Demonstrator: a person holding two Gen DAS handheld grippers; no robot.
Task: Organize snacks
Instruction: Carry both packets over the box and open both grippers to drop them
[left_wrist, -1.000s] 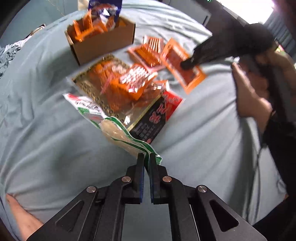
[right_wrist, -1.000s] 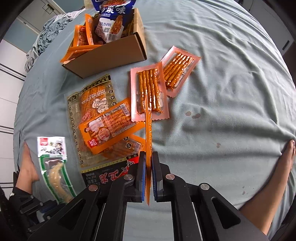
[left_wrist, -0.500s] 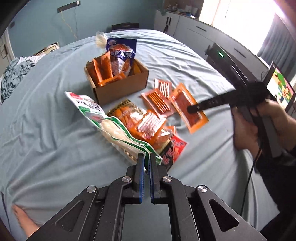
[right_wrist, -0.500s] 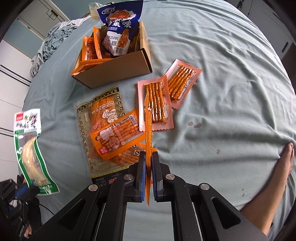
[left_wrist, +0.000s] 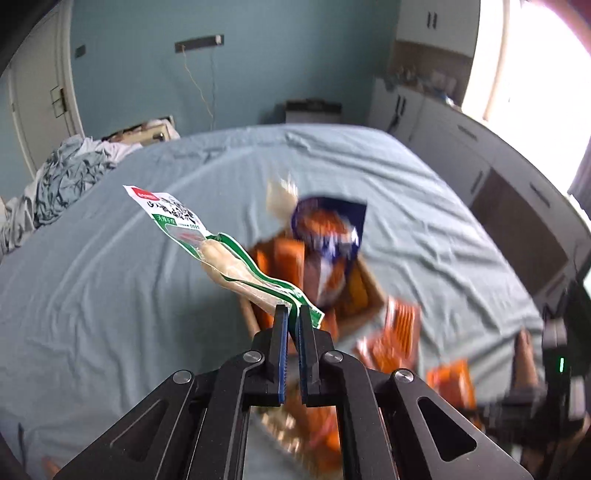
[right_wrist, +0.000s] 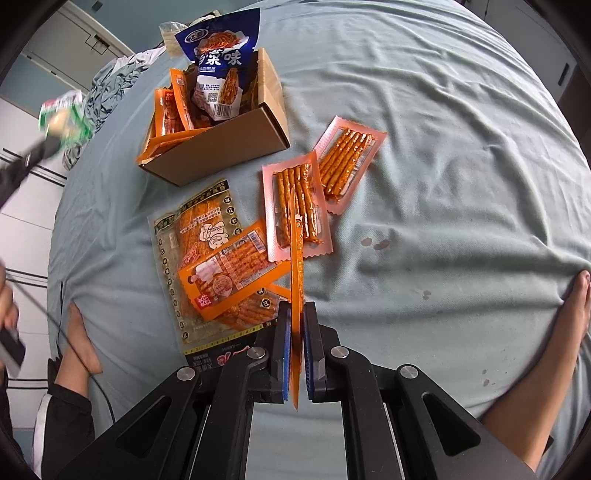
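My left gripper (left_wrist: 291, 308) is shut on the corner of a green-and-white snack packet (left_wrist: 218, 254), held in the air above the bed and near the cardboard box (left_wrist: 354, 295). The same packet (right_wrist: 64, 114) shows blurred at the far left of the right wrist view. My right gripper (right_wrist: 294, 306) is shut on a thin orange snack packet (right_wrist: 296, 254), held edge-on above the loose snacks. The cardboard box (right_wrist: 229, 147) holds a blue bag (right_wrist: 221, 70) and orange packets (right_wrist: 173, 110).
On the blue-grey sheet (right_wrist: 443, 129) lie two pink packets of sticks (right_wrist: 295, 206), a large patterned packet (right_wrist: 195, 240) and an orange one (right_wrist: 229, 269). Bare feet (right_wrist: 565, 332) rest on the bed's near edge. Crumpled clothes (left_wrist: 62, 181) lie at the far left.
My left gripper lifted the green-and-white packet off the sheet and carried it up toward the box. The right gripper with its orange packet barely moved.
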